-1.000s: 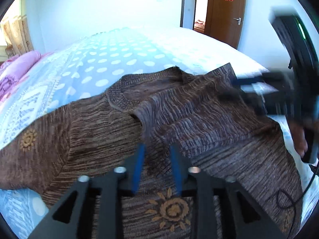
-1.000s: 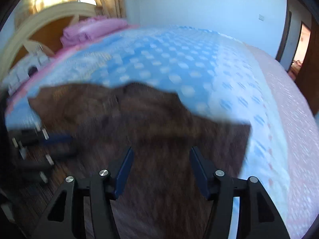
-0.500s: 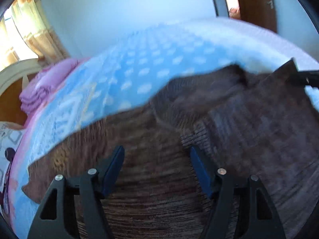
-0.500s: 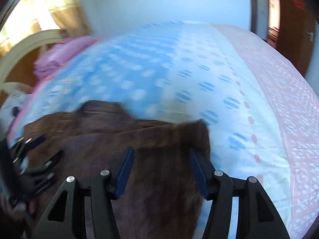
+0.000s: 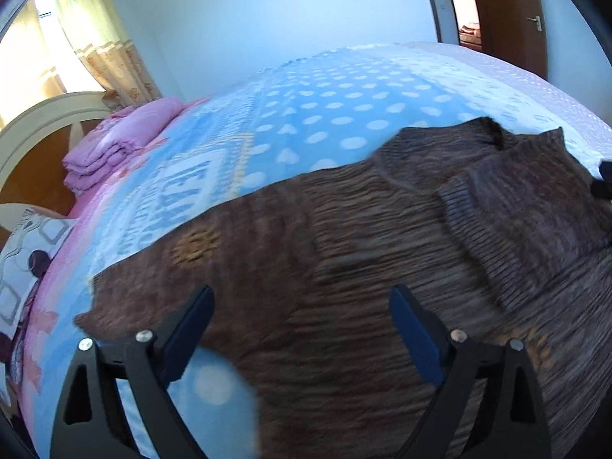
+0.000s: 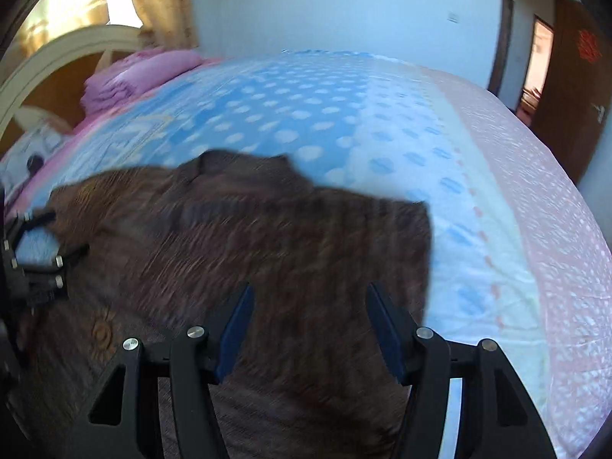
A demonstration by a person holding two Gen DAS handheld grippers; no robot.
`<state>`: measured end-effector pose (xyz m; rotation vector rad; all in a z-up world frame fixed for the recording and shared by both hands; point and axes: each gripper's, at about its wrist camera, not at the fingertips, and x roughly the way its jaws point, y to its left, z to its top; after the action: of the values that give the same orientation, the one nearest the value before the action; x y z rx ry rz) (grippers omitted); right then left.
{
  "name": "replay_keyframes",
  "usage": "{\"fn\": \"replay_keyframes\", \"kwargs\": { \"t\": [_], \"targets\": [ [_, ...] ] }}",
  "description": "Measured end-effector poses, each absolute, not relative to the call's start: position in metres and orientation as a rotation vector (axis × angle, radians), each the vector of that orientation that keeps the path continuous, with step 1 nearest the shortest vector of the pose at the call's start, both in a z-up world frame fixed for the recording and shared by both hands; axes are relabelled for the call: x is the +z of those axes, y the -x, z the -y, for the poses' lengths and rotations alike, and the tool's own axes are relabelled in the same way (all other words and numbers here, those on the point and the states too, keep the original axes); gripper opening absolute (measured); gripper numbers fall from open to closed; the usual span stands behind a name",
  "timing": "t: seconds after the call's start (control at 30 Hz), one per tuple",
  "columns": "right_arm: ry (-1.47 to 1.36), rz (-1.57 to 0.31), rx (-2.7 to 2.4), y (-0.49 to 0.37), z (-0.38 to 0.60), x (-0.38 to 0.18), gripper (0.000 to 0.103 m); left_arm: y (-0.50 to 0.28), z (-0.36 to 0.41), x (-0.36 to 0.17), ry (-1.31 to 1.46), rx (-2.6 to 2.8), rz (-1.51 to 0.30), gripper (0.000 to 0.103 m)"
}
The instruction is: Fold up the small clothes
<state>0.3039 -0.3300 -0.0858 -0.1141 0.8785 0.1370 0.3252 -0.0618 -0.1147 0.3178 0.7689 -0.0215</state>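
Left claw (image 5: 300, 308) has its jaws spread wide; they have just been opening, and nothing is pressed between the dark blue pads (image 5: 190, 319). Below and ahead of it lies the brown sweater (image 5: 344, 252), a soft ribbed knit with fine streaks, spread on the bed (image 5: 306, 114). One orange flower motif (image 5: 195, 243) sits ahead and to the left of this claw. To its right, one part of the sweater is folded over the body. The bed cover is blue with white dots. Far left of the claw is a folded pink blanket (image 5: 118, 145).

Right claw (image 6: 310, 311) is open too, with its jaws less wide, and holds nothing; the sweater lies under it. The door (image 6: 573, 88) far to the right carries a red paper sign, unreadable.
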Motion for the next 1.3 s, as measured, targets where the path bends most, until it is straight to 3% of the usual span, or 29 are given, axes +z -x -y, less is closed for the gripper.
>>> {"fn": "replay_keyframes", "kwargs": {
  "t": [0.17, 0.37, 0.5, 0.57, 0.73, 0.93, 1.0, 1.17, 1.3],
  "targets": [
    [0.179, -0.928, 0.095, -0.284, 0.31, -0.1, 0.062, -0.318, 0.001, -0.115, -0.309, 0.08, -0.778, 0.102],
    [0.198, -0.774, 0.187, -0.285, 0.263, -0.069, 0.062, -0.32, -0.095, -0.117, -0.234, 0.28, -0.799, 0.102],
    [0.241, -0.933, 0.229, -0.304, 0.231, -0.111, 0.062, -0.326, -0.146, -0.117, -0.153, 0.412, -0.796, 0.102],
    [0.293, -0.873, 0.2, -0.292, 0.221, -0.12, 0.062, -0.327, -0.165, -0.119, -0.079, 0.422, -0.816, 0.102],
    [0.259, -0.875, 0.199, -0.289, 0.228, -0.122, 0.064, -0.332, -0.183, -0.123, 0.008, 0.411, -0.823, 0.102],
    [0.304, -0.86, 0.144, -0.286, 0.222, -0.125, 0.073, -0.349, -0.187, -0.125, 0.13, 0.371, -0.844, 0.102],
    [0.303, -0.861, 0.132, -0.288, 0.222, -0.125, 0.076, -0.353, -0.188, -0.126, 0.181, 0.352, -0.854, 0.098],
    [0.337, -0.848, 0.097, -0.286, 0.221, -0.124, 0.081, -0.368, -0.189, -0.143, 0.236, 0.328, -0.926, 0.071],
    [0.407, -0.817, 0.061, -0.282, 0.211, -0.125, 0.081, -0.369, -0.191, -0.145, 0.25, 0.332, -0.913, 0.06]
  ]
}}
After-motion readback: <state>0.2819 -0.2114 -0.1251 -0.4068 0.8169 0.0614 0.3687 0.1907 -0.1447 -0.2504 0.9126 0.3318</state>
